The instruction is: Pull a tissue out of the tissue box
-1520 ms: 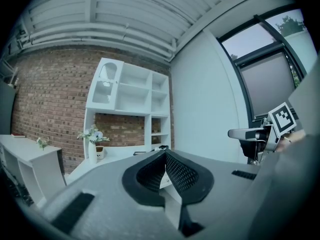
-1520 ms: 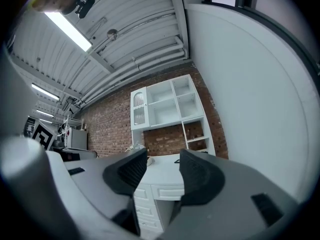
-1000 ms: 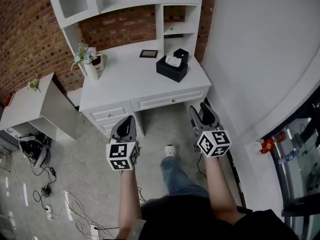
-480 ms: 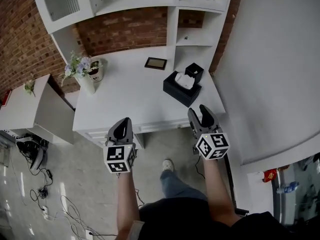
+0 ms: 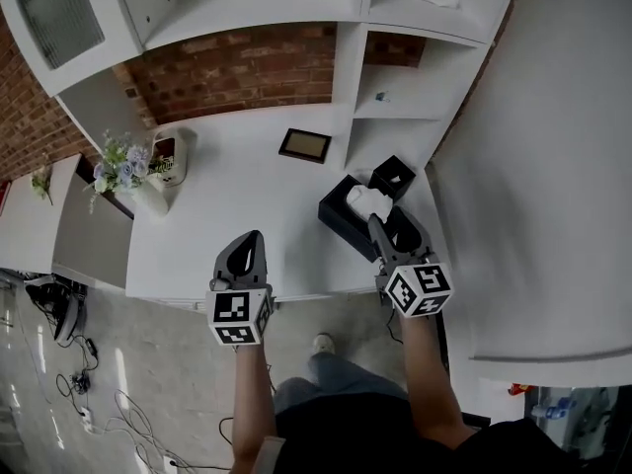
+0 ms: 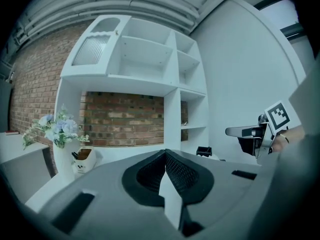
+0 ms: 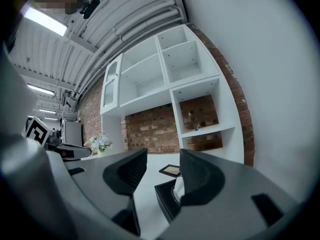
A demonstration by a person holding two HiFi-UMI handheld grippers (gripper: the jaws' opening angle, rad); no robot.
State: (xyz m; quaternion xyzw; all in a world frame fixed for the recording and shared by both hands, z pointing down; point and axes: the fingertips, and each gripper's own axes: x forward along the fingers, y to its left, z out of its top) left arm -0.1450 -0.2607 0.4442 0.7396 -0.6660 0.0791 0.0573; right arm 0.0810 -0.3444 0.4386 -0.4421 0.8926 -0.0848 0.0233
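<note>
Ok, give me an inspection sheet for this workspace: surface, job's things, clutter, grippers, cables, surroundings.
Surface: white desk, things set along its back and right.
Job's things: black tissue box at the desk's right, a white tissue standing out of its top.
Clutter: picture frame, small black box, flower vase, pen cup.
Grippers: left gripper shut, holding nothing, over the desk's front edge; right gripper open, holding nothing, at the tissue box's near end.
Cables: loose cables on the floor at left; on the desk, nothing seen.
Surroundings: white shelves, brick wall.
</note>
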